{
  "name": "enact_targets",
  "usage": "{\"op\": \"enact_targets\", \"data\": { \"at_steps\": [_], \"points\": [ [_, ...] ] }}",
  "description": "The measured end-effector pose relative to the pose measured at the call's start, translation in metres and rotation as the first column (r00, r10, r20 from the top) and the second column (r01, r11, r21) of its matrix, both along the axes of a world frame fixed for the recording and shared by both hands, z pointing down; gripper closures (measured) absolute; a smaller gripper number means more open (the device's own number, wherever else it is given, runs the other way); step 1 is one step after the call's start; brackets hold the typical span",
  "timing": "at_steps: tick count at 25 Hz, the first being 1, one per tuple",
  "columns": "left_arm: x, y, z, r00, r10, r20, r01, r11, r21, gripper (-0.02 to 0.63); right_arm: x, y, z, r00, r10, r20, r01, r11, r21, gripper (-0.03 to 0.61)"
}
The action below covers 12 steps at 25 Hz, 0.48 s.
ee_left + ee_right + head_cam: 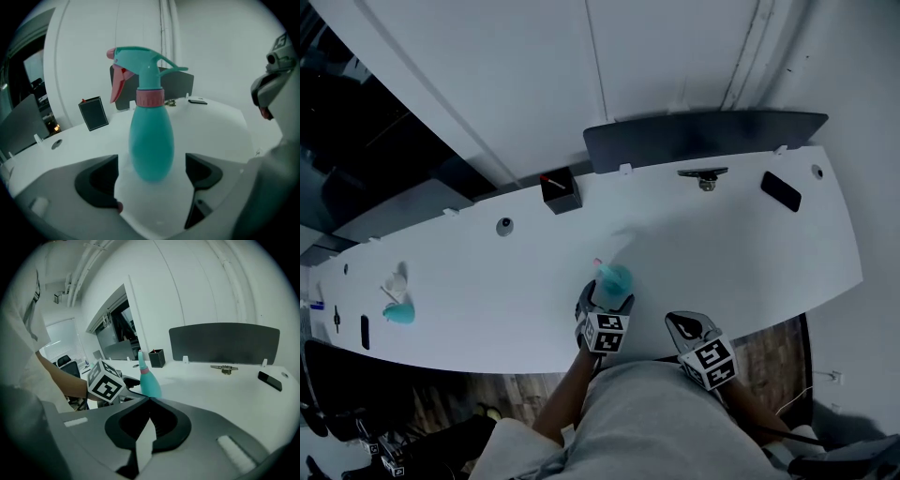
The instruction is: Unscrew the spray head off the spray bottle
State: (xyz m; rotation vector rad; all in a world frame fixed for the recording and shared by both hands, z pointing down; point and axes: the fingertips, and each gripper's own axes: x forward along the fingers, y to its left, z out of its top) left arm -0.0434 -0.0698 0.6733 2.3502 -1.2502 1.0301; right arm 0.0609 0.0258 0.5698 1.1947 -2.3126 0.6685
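Observation:
A teal spray bottle [151,145] stands upright on the white desk [722,253], near its front edge. Its spray head [140,63] is teal with a pink trigger and a pink collar. My left gripper [150,180] is open, its jaws on either side of the bottle's lower body without touching it. In the head view the bottle [612,281] sits just beyond the left gripper [602,307]. My right gripper [687,328] hovers to the right of the bottle, shut and empty. From the right gripper view the bottle [149,380] stands ahead to the left, beyond the shut right gripper [149,401].
A black pen holder [560,192] and a dark divider panel [703,136] stand at the desk's back. A metal tool [705,175] and a black phone [780,190] lie at the back right. A small teal object [398,312] sits far left. A black chair [333,394] stands lower left.

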Motion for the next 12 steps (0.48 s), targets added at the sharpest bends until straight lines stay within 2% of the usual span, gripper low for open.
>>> {"op": "enact_targets", "data": {
  "at_steps": [3,12],
  "points": [
    [0.007,-0.008,0.005,0.999,0.032,0.010,-0.032,0.999,0.010,0.155,0.005,0.000,-0.001,1.000,0.021,-0.012,-0.021,1.000,0.002,0.578],
    [0.026,-0.021,0.015,0.996,0.091,0.023,-0.091,0.996,0.004,0.150,0.012,0.000,0.000,0.998,0.053,-0.039,-0.053,0.999,-0.001,0.578]
  ]
}}
